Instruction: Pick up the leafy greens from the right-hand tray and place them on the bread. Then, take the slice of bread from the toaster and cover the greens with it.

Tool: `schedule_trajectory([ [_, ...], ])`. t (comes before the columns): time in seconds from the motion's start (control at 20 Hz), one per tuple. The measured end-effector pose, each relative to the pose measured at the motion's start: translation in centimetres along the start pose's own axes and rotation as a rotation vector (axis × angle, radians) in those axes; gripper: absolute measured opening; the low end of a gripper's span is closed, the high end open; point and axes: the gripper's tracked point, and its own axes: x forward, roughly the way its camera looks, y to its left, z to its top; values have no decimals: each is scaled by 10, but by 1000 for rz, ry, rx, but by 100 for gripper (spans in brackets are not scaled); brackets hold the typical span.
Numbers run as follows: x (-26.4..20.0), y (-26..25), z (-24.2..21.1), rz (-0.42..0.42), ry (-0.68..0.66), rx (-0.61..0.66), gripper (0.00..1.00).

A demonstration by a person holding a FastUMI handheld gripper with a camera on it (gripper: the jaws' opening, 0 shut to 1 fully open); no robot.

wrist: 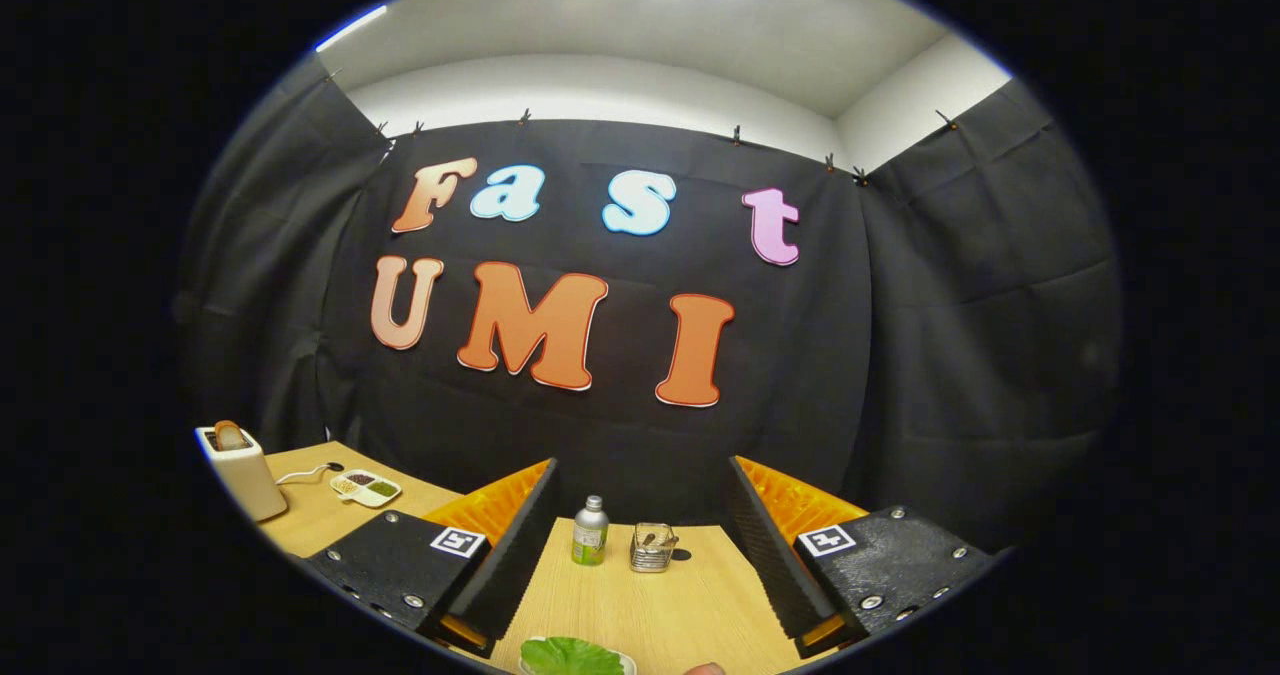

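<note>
The gripper [640, 555] is hovering with its fingers spread wide and holding nothing, while the leafy greens [570, 657] are lying on a tray [626, 663] at the table's [690, 605] near edge, below the fingers. It is probably best lowering squarely over the leaf before pinching gently. The bread slice [229, 436] is sitting in the toaster [243, 475] at the far left corner.

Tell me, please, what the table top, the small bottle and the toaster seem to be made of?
The table top looks like light wood or wood-look laminate: fine straight grain, matte. The small bottle, beyond the open gripper, seems metal: silvery shoulder and cap, with a green label. The toaster looks like cream plastic or painted metal, smooth and satin; which one I cannot tell. A slice of bread stands in it.
</note>
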Motion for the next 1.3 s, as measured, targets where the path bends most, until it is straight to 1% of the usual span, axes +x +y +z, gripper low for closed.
schedule_trajectory([
  [0.2, -1, 5, -13, 13, 64, 8, 98],
  [0.3, 0, 8, -31, 12, 120, 3, 98],
  [0.45, -3, 20, -63, 45, 219, -6, 97],
  [0.7, -17, 43, -128, 114, 421, 25, 93],
  [1.0, -38, 58, -207, 156, 692, 74, 85],
  [1.15, -48, 68, -249, 179, 833, 57, 83],
  [1.3, -60, 76, -279, 205, 954, 32, 80],
])
